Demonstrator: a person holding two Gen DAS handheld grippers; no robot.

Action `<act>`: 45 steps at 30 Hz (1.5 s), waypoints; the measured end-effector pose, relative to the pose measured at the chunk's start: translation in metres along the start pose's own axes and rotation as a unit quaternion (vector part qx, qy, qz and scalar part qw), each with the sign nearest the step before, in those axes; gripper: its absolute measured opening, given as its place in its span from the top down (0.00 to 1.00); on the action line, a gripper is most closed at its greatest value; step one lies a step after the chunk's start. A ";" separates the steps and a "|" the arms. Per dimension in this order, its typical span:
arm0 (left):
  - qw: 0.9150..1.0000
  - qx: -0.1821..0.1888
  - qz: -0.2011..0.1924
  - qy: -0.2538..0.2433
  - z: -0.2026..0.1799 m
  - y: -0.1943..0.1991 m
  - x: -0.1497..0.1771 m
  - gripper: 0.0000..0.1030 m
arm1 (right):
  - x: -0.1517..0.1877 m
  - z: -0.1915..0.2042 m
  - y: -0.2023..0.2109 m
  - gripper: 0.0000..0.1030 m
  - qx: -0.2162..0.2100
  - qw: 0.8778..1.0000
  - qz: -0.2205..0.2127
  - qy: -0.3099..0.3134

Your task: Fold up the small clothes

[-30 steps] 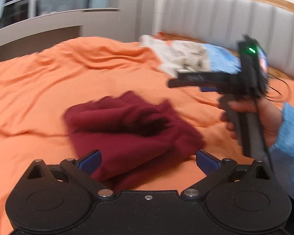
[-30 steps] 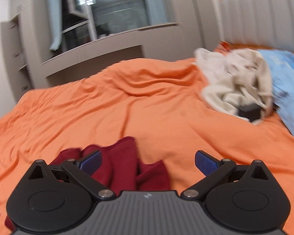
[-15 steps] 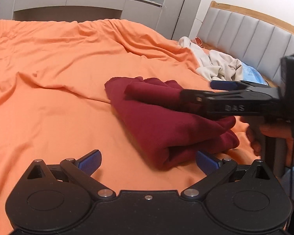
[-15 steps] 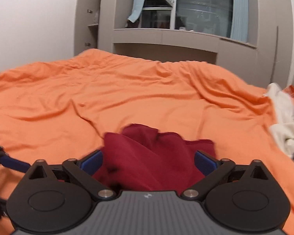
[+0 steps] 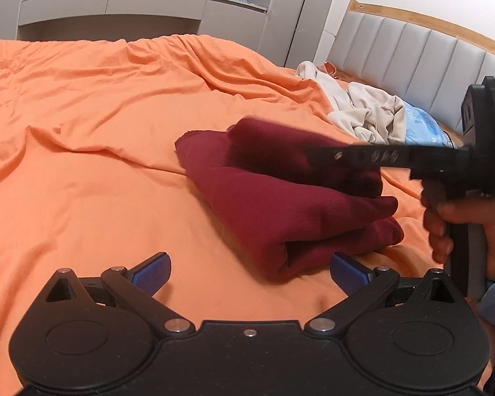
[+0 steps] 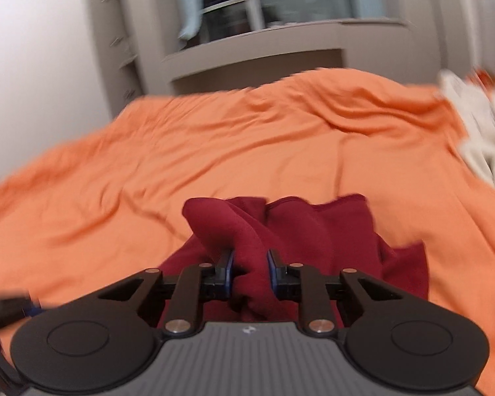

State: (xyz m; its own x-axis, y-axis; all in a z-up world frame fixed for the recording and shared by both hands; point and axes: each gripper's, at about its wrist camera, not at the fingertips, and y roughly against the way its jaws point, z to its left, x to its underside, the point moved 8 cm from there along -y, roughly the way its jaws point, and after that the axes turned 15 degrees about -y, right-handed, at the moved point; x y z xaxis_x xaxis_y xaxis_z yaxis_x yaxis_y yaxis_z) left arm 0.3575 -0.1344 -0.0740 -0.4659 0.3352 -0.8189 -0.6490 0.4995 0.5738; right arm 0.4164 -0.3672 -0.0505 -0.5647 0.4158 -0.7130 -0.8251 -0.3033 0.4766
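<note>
A dark red garment [image 5: 280, 204] lies folded in a thick bundle on the orange bedsheet [image 5: 82, 132]. My left gripper [image 5: 249, 269] is open and empty, just in front of the bundle's near fold. My right gripper [image 6: 249, 272] is shut on a raised fold of the red garment [image 6: 234, 227]. In the left wrist view the right gripper [image 5: 313, 155] reaches in from the right over the top of the bundle, held by a hand [image 5: 452, 224].
A heap of cream clothes [image 5: 363, 109] and a blue cloth [image 5: 422, 125] lie at the bed's head by the grey padded headboard [image 5: 412, 52]. Grey cupboards [image 5: 115, 10] and a window stand beyond the bed.
My right gripper has closed on a fold of the red garment; half a second ago it was open over it. The left gripper stays open near the bundle.
</note>
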 end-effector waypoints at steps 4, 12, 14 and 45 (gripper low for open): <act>1.000 0.001 -0.001 -0.007 -0.003 -0.002 0.002 0.01 | -0.015 -0.051 0.009 0.79 0.003 0.995 0.007 -0.104; 1.000 0.001 -0.003 -0.003 0.001 -0.004 0.001 0.01 | -0.013 -0.101 0.013 0.61 0.061 0.990 0.036 -0.119; 1.000 0.001 -0.007 -0.004 0.001 -0.004 -0.001 0.01 | -0.012 -0.099 0.015 0.53 0.063 0.992 0.034 -0.106; 0.957 -0.064 -0.060 -0.275 -0.069 -0.036 -0.041 0.72 | -0.016 -0.082 -0.006 0.94 0.056 0.995 -0.032 -0.081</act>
State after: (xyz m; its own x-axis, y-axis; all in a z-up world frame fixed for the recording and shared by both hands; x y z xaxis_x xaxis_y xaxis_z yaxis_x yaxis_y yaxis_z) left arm 0.3585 -0.2212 -0.0602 -0.0194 0.6692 -0.7428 -0.7627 0.4705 0.4438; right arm 0.4321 -0.4417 -0.0841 -0.4983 0.5670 -0.6560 -0.8517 -0.1784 0.4928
